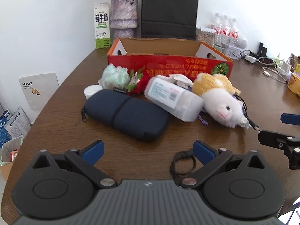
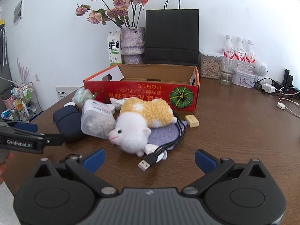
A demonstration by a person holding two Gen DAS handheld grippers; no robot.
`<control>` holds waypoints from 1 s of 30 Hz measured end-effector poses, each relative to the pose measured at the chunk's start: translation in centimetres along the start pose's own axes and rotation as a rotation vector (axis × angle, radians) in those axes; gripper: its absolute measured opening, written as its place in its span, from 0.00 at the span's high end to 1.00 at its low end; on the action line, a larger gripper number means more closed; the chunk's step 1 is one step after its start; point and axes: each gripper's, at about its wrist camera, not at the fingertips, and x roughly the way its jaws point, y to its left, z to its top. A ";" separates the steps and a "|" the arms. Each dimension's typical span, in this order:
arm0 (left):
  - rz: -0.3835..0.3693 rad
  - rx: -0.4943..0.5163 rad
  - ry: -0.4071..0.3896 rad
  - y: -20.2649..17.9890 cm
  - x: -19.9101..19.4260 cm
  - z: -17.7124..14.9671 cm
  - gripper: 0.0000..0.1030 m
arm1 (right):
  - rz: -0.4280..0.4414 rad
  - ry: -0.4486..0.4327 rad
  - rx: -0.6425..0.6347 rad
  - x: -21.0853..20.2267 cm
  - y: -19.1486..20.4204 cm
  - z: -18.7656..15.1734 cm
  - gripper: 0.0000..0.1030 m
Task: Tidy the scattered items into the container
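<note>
Lying ahead of both open tongs [image 2: 149, 157], plush toy [image 2: 142, 123], red box [image 2: 140, 91] behind

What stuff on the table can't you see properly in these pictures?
- Floor of the red box: both views, hidden by its front wall.
- Purple pouch: mostly under the plush toy in the right wrist view; only a corner shows in the left wrist view.
- Cable: its far end runs behind the toy.
- Label on the plastic jar: print too small to read.
- Red item: left wrist view, half hidden by the jar and the navy case.
</note>
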 end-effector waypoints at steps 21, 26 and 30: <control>-0.067 0.066 0.017 -2.7 0.4 -1.7 0.72 | -0.013 0.049 0.052 -0.5 -1.6 -2.9 0.00; -0.082 0.032 0.010 -2.2 0.3 -1.7 0.72 | -0.007 0.043 0.049 -0.5 -1.5 -2.7 0.00; -0.084 0.004 -0.011 -1.8 -0.1 -1.4 0.72 | -0.013 0.025 0.053 -0.4 -1.7 -2.0 0.00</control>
